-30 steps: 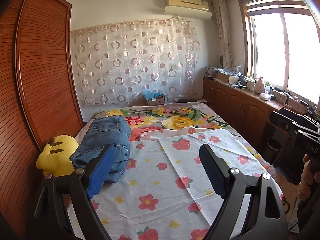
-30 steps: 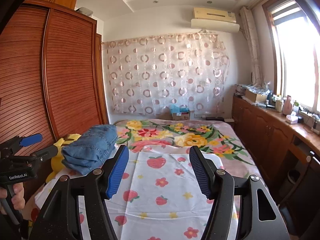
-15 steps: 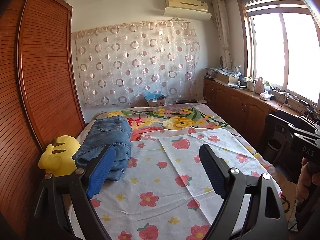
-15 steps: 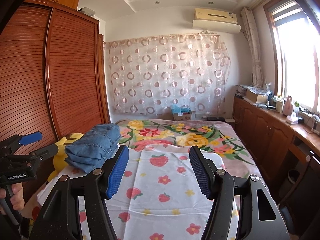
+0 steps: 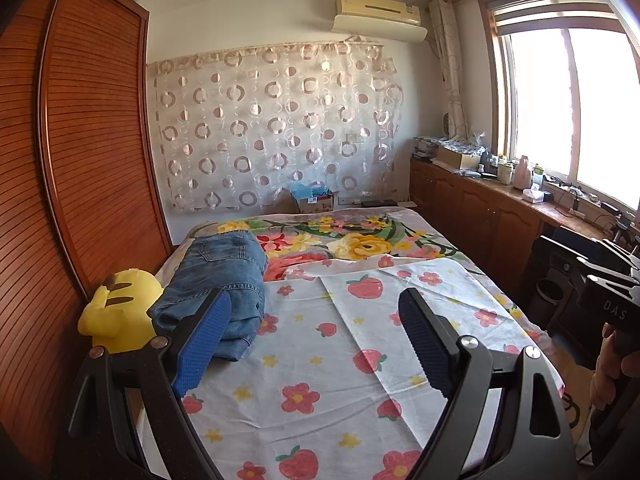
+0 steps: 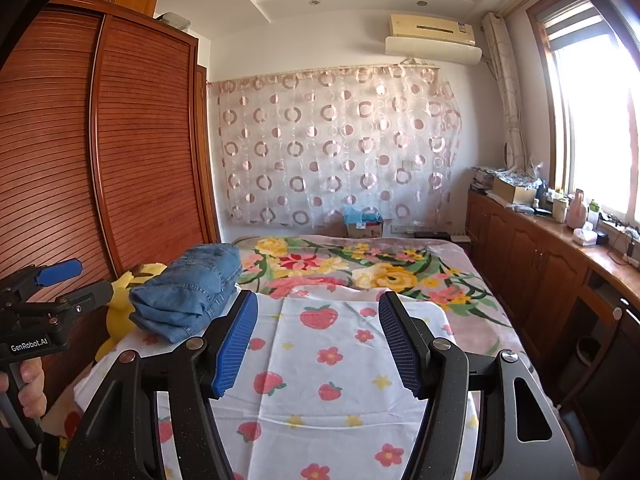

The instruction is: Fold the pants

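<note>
Two spread claws, left claw (image 5: 314, 300), right claw (image 6: 318, 304), one folded jeans (image 5: 218, 280)

Both wrist views above bed (image 5: 320, 360) foot, facing headward, sharing folded jeans (image 6: 188, 292)

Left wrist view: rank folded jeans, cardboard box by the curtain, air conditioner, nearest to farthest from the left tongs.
1. Folded jeans: on the bed's left side, just past the left tongs, which are open.
2. Cardboard box: beyond the bed's far end, under the curtain.
3. Air conditioner: high on the far wall, right of centre.
</note>
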The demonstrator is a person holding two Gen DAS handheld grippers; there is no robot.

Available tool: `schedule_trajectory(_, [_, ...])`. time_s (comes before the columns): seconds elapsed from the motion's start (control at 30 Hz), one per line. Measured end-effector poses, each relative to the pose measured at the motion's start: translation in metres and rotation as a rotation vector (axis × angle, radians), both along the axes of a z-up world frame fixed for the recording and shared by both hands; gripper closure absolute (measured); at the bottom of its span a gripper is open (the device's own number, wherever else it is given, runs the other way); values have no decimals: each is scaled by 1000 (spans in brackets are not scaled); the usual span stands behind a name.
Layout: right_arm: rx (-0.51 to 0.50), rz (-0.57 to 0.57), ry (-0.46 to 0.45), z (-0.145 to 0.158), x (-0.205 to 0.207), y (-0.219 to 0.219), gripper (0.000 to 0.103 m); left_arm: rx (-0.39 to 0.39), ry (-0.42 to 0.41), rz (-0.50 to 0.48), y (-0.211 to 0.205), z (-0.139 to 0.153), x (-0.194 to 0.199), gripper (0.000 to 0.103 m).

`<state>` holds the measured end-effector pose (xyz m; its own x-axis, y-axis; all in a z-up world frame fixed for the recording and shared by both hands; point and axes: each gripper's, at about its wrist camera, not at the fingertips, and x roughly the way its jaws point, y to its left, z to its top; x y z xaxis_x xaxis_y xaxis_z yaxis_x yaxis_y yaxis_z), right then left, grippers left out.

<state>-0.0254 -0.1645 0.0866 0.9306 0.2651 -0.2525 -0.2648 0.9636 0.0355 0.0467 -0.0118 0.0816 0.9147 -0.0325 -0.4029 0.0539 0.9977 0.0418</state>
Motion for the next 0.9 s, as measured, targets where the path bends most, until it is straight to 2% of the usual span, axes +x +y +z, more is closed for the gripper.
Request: schedule_trajectory(0.9, [3, 3, 6, -3, -2, 4, 38, -1, -1, 0, 2, 0, -2, 17])
